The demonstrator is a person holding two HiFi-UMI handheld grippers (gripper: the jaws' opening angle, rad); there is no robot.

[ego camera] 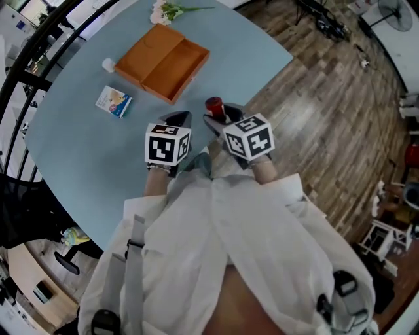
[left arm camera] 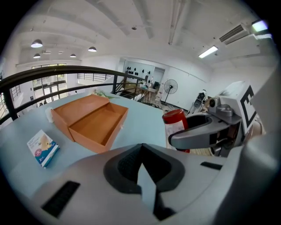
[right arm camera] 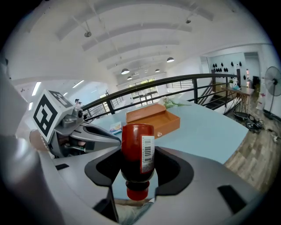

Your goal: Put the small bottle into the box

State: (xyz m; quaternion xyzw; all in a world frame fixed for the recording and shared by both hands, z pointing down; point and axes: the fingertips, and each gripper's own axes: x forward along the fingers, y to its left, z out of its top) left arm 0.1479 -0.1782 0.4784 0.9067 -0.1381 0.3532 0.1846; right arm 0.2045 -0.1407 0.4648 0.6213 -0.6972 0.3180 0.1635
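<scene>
The small red bottle [right arm camera: 138,159] with a white barcode label hangs cap-down between the jaws of my right gripper [right arm camera: 138,173], which is shut on it. In the head view that bottle [ego camera: 215,107] pokes out ahead of the right gripper [ego camera: 221,123], near the table's front edge. The open orange box [ego camera: 163,61] lies farther out on the table, its tray and lid side by side; it shows as the box [left arm camera: 90,121] in the left gripper view and the box [right arm camera: 154,118] in the right. My left gripper [ego camera: 178,122] is shut on nothing, beside the right one.
A small blue-and-white packet [ego camera: 114,101] lies left of the box, a white cap-like object [ego camera: 108,65] by the box's left corner, and flowers [ego camera: 171,10] at the far edge. The light blue table [ego camera: 249,52] ends at wood flooring to the right; a black railing [left arm camera: 57,72] runs behind it.
</scene>
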